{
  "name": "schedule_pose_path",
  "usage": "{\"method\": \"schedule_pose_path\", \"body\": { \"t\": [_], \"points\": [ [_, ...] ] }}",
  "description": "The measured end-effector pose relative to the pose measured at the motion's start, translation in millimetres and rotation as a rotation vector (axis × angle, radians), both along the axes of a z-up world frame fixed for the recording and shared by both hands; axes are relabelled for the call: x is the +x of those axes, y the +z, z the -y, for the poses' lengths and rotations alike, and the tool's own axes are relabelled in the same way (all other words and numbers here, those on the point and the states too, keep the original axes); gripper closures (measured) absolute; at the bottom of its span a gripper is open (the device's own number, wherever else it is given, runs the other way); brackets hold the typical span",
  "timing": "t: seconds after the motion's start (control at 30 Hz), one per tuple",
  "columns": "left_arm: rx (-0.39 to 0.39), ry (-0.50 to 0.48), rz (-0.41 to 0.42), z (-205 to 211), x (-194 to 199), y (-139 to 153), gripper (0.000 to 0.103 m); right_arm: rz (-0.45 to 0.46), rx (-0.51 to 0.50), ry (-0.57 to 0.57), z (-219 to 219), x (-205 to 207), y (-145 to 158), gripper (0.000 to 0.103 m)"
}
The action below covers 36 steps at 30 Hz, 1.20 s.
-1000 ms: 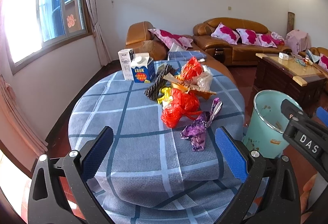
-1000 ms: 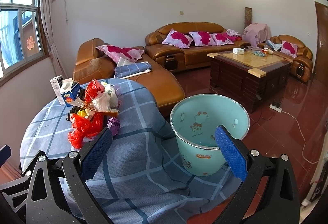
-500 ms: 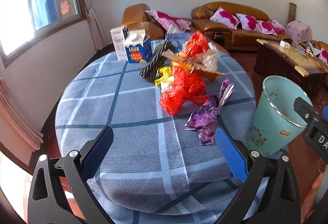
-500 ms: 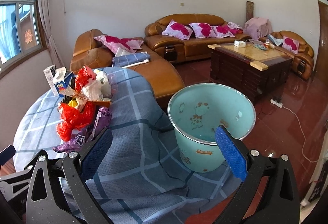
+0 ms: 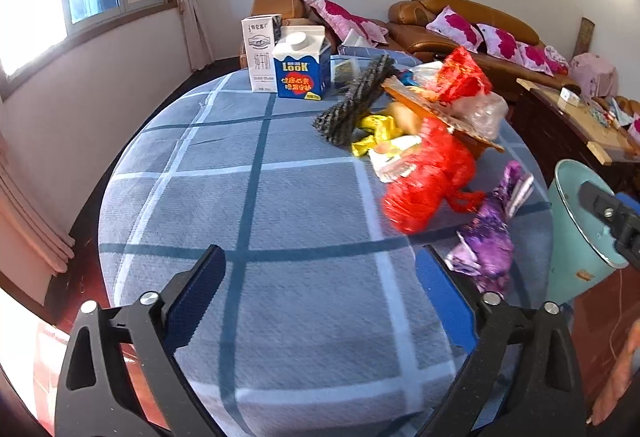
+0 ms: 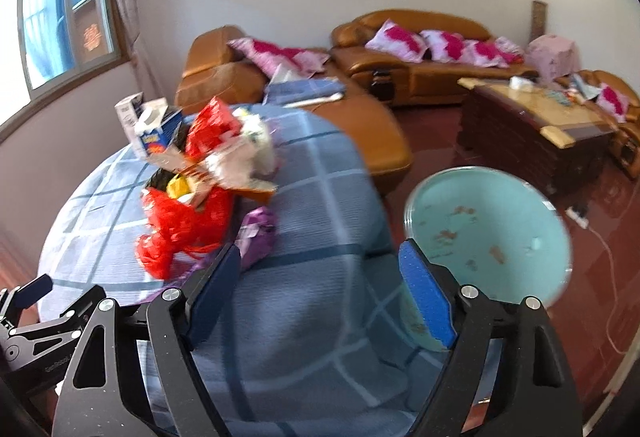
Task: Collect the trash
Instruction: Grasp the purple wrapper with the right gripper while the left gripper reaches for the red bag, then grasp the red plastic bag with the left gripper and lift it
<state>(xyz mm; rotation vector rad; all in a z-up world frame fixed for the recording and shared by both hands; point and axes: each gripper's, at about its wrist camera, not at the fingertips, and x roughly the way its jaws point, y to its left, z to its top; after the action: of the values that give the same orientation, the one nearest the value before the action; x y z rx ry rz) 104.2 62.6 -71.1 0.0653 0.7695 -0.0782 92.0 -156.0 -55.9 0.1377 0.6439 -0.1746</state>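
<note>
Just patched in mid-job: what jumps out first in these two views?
A heap of crumpled wrappers, led by a bright red plastic bag, sits on the round table's blue checked cloth, with a shiny purple foil wrapper nearest the edge. Beside the table stands a pale turquoise plastic bin, seemingly empty.

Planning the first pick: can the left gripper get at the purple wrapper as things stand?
Probably yes: the purple wrapper lies alone on the tablecloth just ahead-right of the left gripper, whose closing jaws hold nothing.

Black gripper frames, blue ribbed pads, silver screws.
</note>
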Motion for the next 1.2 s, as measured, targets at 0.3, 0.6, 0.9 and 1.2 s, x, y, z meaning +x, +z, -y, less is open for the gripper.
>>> {"method": "schedule_pose_path", "body": {
  "t": [0.3, 0.6, 0.9, 1.2],
  "points": [
    [-0.023, -0.032, 0.009, -11.0, 20.6, -4.0, 0.020, -0.125, 0.129, 0.141, -34.3, 52.6, -22.4, 0.037],
    [-0.036, -0.058, -0.010, -5.8, 36.1, -9.2, 0.020, -0.219, 0.259, 0.246, -42.2, 66.8, -42.3, 0.081],
    [-0.104, -0.206, -0.019, 32.7, 54.4, -4.6, 0.020, -0.105, 0.169, 0.177, -15.5, 46.8, -12.0, 0.085],
    [-0.100, -0.218, -0.126, 59.5, 78.0, -34.0, 0.058, -0.101, 0.150, 0.146, 0.4, 42.4, -17.5, 0.085]
  ]
}}
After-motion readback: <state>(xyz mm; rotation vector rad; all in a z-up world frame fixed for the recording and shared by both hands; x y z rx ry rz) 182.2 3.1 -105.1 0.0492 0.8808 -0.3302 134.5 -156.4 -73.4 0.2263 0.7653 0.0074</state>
